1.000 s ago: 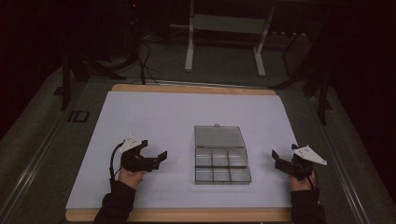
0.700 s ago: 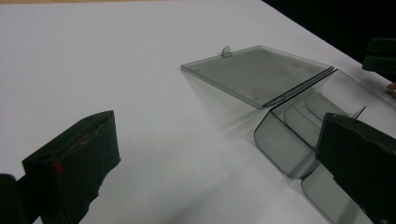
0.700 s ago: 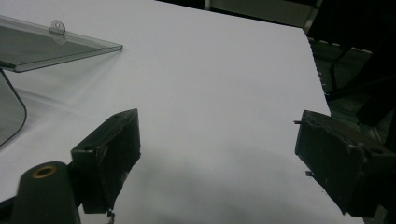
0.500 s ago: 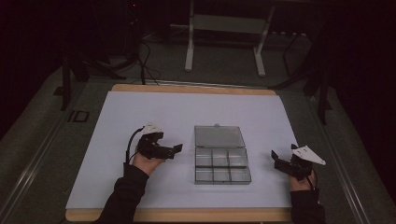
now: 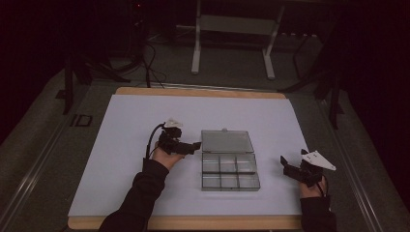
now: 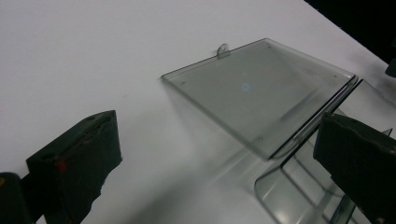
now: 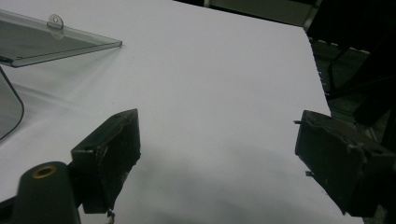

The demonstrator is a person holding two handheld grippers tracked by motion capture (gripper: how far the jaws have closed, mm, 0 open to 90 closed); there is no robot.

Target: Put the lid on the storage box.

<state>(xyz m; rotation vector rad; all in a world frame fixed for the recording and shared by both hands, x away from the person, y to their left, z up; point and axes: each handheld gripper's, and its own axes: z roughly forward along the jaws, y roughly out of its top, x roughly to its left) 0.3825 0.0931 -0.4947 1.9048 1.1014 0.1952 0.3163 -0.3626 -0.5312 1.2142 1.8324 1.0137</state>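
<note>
Grippers number two, and we hold one in each hand. Our left gripper (image 5: 192,145) sits just left of the lid's near left corner with its jaws spread wide, nothing between them; in the left gripper view the lid (image 6: 261,88) and the box's rounded corner lie between and beyond the jaws. Our right gripper (image 5: 286,165) rests well apart, right of the box, jaws also spread and empty over bare white surface.

We count one clear plastic box (image 5: 229,173) at the table's middle, six compartments in two rows of three, its lid (image 5: 226,141) swung open and lying toward the far side, a small tab on its far edge.

White table (image 5: 135,116) has a wooden rim showing at near and far edges. Beyond the far edge stand a metal frame (image 5: 232,29) and cables (image 5: 145,63) on the dark floor. Broad bare surface lies left, right and far of the box
</note>
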